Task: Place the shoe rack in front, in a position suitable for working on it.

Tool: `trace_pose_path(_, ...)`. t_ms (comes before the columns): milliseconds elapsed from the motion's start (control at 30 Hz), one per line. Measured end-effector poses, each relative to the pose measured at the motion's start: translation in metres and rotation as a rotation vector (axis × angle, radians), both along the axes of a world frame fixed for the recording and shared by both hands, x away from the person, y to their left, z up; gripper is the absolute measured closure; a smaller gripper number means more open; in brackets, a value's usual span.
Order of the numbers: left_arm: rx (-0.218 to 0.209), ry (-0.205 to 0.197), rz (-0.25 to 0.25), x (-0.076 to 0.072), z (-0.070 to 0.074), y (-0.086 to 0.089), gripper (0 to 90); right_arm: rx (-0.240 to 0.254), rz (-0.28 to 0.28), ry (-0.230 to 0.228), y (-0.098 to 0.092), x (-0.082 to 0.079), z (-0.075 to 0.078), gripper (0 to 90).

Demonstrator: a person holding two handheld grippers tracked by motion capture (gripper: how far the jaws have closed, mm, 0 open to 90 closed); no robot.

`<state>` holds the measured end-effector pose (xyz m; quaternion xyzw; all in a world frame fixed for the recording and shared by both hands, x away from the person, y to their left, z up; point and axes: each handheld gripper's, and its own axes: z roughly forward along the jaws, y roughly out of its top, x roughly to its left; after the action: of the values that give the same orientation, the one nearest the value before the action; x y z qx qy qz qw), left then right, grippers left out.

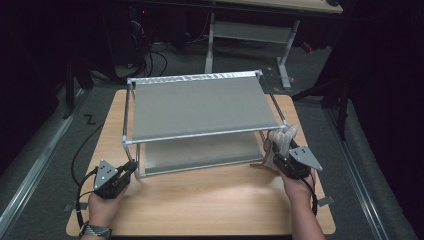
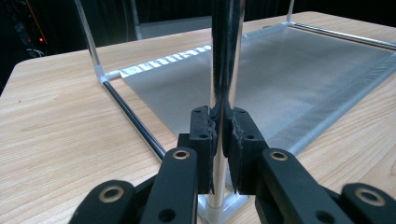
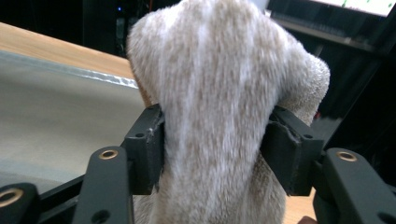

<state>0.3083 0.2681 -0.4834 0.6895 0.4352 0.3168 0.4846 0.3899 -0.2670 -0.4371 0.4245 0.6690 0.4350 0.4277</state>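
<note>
I am clamping the left gripper (image 2: 223,135) on the rack's front post (image 2: 226,60), while my right gripper (image 3: 215,149) is gripping a beige cloth (image 3: 219,93) at the rack's (image 1: 200,105) corner.

A two-tier metal rack (image 1: 200,107) stands upright mid-table, chrome tubes framing two grey mesh shelves, one above the other; its near-left upright post (image 2: 225,56) is clamped low down, close to the foot; a beige-and-white fuzzy cloth (image 1: 281,142), bunched and standing tall, sits at the rack's near-right corner, held wide across its middle.
</note>
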Motion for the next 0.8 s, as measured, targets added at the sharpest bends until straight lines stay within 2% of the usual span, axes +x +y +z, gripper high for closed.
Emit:
trace_pose_path(67, 0.001, -0.001, -0.002, 0.0, 0.0, 0.0, 81.2, 0.023, -0.015, 0.032, -0.003, 0.008, -0.002, 39.3)
trace_pose_path(167, 0.001, -0.002, -0.006, 0.0, 0.0, 0.001, 81.2, 0.078, 0.001, 0.045, -0.006, 0.018, -0.002, 37.5)
trace_pose_path(300, 0.002, -0.004, -0.009, 0.0, 0.0, 0.001, 81.2, 0.087, 0.034, 0.053, -0.005, 0.027, -0.002, 35.2)
trace_pose_path(400, 0.003, -0.005, -0.011, 0.0, 0.0, 0.001, 81.1, 0.073, 0.035, 0.026, -0.004, 0.03, 0.001, 40.5)
trace_pose_path(433, 0.003, -0.005, -0.011, 0.0, -0.001, 0.001, 81.1, 0.076, 0.046, 0.026, -0.003, 0.03, 0.002, 50.2)
trace_pose_path(500, 0.003, -0.006, -0.012, 0.0, -0.001, 0.001, 81.1, 0.062, 0.05, 0.022, -0.003, 0.031, 0.002, 61.3)
trace_pose_path(533, 0.003, -0.006, -0.013, 0.0, -0.001, 0.001, 81.1, 0.077, 0.058, 0.033, -0.005, 0.032, 0.002, 64.6)
trace_pose_path(567, 0.004, -0.006, -0.012, 0.0, -0.001, 0.001, 81.1, 0.093, 0.061, 0.04, -0.007, 0.032, 0.002, 65.7)
trace_pose_path(667, 0.002, -0.006, -0.009, 0.0, -0.001, 0.001, 81.1, 0.082, 0.055, 0.034, -0.006, 0.027, 0.002, 65.8)
trace_pose_path(800, 0.0, -0.004, -0.005, 0.0, -0.001, 0.002, 81.1, 0.08, 0.053, 0.03, -0.009, 0.009, 0.001, 65.3)
